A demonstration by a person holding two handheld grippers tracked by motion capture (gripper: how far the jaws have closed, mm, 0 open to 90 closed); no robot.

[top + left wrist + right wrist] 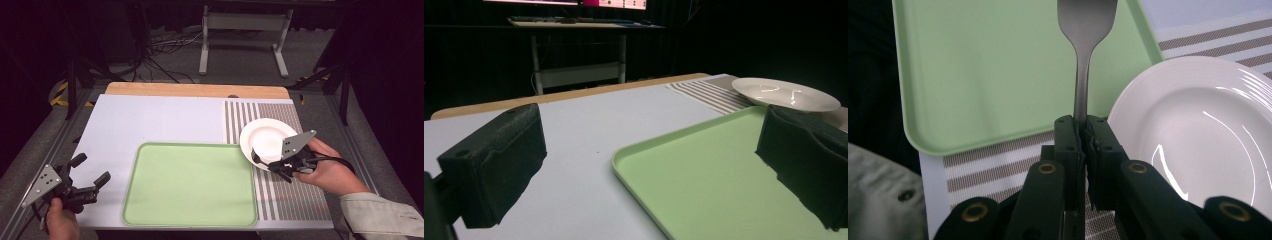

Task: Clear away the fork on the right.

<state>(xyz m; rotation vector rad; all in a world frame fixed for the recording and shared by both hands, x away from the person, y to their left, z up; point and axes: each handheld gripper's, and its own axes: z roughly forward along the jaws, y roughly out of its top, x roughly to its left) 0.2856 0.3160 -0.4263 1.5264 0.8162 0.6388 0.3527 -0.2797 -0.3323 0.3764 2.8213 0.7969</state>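
Dim room; at the desk's right edge a fork (1083, 60) is pinched by the right gripper (1083, 145) beside a plate (267, 137); left gripper (90, 175) is held wide, empty. Slippage onto the plate is risked.

A: Held thing? Slim grey metal fork (1081, 75), handle clamped low centre of the right gripper view, head running off the top edge.
B: Pose?
A: Lifted, over the tray's edge, just left of the plate. Hidden in the high view.
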